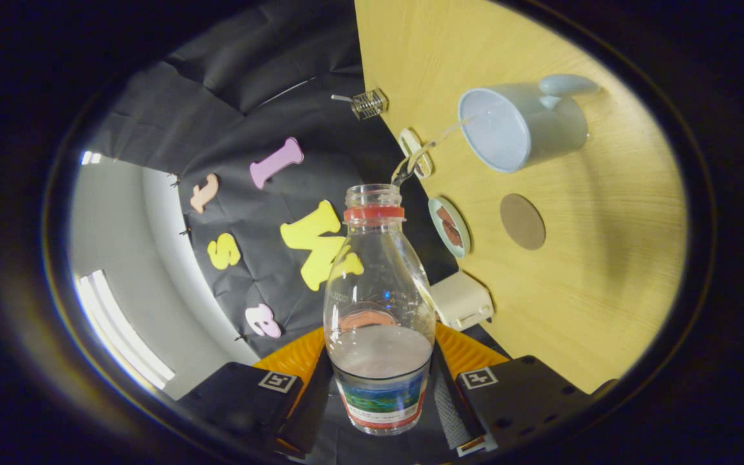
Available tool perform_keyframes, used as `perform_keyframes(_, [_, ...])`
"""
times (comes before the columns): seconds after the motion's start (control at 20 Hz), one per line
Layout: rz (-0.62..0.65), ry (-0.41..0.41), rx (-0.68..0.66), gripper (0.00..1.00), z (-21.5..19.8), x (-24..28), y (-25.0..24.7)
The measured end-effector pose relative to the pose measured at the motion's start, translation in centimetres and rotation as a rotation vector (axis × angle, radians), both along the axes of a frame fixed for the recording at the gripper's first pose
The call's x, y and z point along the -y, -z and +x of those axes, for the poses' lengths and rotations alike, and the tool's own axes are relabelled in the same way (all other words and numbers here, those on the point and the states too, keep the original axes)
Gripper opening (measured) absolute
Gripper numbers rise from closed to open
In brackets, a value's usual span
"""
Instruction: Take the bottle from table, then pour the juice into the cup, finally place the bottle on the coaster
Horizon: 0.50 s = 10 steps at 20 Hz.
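My gripper [378,381] is shut on a clear plastic bottle [378,303], both fingers pressing its labelled lower body. The bottle has a red neck ring, no cap, and is tipped sideways with its mouth toward the table. A thin stream of clear liquid [433,142] arcs from the mouth into a pale blue cup [527,126] standing on the wooden table [604,258]. Some liquid stays in the bottle's lower part. A round brown coaster [522,221] lies on the table between the cup and the bottle.
Along the table's edge sit a small wire basket [369,103], a flat pale oval piece [414,152], a small round dish [449,227] with something brown in it, and a cream box-shaped object [461,300]. Black cloth hangs behind.
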<state>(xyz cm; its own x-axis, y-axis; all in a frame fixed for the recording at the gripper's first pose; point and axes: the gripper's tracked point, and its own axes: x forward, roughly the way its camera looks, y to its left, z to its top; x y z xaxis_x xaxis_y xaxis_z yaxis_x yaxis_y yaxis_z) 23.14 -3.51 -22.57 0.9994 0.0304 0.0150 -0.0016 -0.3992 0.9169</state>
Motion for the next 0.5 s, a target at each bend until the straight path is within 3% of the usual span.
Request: perform_keyframes(0.5, [0.073,-0.024,0.005,0.77,0.4,-0.8,-0.3])
